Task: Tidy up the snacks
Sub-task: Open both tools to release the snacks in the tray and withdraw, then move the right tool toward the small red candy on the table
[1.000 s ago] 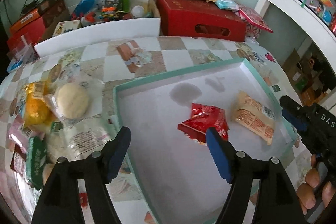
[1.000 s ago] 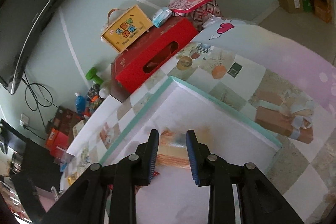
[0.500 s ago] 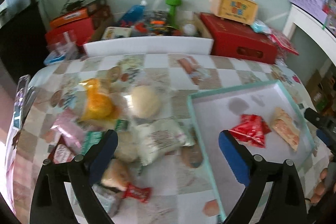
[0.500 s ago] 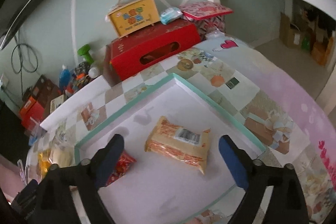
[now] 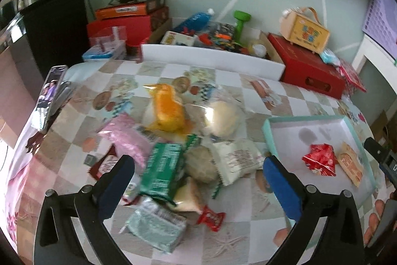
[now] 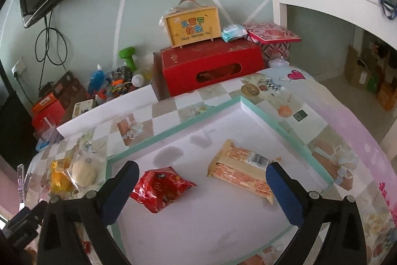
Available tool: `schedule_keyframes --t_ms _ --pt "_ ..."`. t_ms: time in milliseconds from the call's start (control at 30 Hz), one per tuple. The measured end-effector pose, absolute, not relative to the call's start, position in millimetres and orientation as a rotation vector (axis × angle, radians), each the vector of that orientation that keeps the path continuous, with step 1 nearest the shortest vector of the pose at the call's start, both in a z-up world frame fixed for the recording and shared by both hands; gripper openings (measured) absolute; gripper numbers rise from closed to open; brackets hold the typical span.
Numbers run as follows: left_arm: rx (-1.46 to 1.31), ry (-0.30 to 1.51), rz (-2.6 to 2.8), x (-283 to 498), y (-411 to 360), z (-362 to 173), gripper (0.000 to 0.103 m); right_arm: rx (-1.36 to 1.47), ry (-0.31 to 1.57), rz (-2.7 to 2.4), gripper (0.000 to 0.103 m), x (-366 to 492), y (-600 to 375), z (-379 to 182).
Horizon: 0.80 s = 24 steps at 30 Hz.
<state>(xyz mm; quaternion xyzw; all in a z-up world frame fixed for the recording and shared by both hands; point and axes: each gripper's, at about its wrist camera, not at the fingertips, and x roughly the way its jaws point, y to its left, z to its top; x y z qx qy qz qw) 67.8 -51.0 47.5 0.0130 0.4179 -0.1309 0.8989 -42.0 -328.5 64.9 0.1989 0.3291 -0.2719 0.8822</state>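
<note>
Left wrist view: the left tongs are still opening, nothing gripped, above a blurred heap of snack packets on the checked table. The right tongs gape empty over the teal-rimmed white tray, where a red foil packet and an orange wafer packet lie apart.

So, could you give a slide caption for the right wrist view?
Open right gripper above the teal-rimmed tray holding a red packet and an orange packet.
</note>
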Motion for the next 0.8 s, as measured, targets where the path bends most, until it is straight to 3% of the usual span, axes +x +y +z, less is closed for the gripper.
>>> schedule_keyframes --t_ms 800 --pt "-0.208 0.912 -0.093 75 63 41 0.103 0.229 0.782 -0.352 0.103 -6 -223 47"
